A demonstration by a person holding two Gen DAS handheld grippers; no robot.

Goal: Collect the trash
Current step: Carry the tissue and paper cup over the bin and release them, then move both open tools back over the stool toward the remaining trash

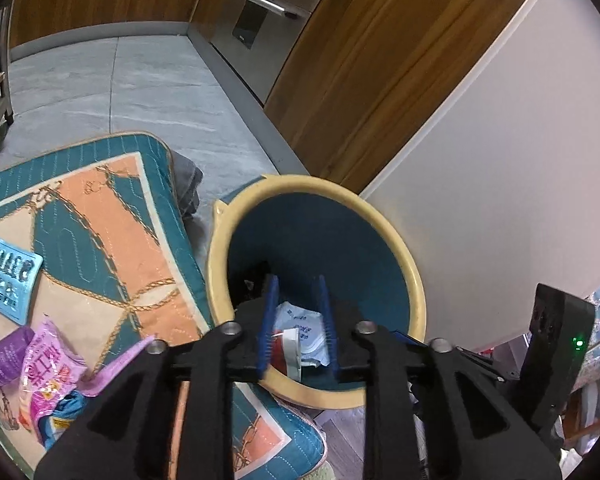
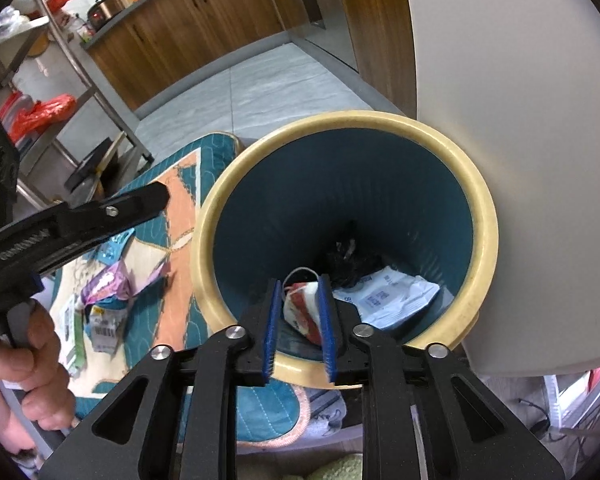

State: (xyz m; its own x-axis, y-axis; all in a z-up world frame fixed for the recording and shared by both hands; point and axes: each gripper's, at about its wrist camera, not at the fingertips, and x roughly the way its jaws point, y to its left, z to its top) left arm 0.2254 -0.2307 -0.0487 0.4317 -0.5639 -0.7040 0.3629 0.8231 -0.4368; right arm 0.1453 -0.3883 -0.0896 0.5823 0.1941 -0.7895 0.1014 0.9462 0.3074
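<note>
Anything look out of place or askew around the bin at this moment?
Yes: wrappers lie scattered on the patterned mat beside the bin, not yet collected. A blue packet sits there too. Inside the bin, the trash looks normal.

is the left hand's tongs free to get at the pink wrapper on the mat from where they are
Probably yes. The left tongs hang open over the bin, holding nothing. The pink wrapper lies uncovered on the mat beside the bin, with nothing between; they'd only need to swing over.
</note>
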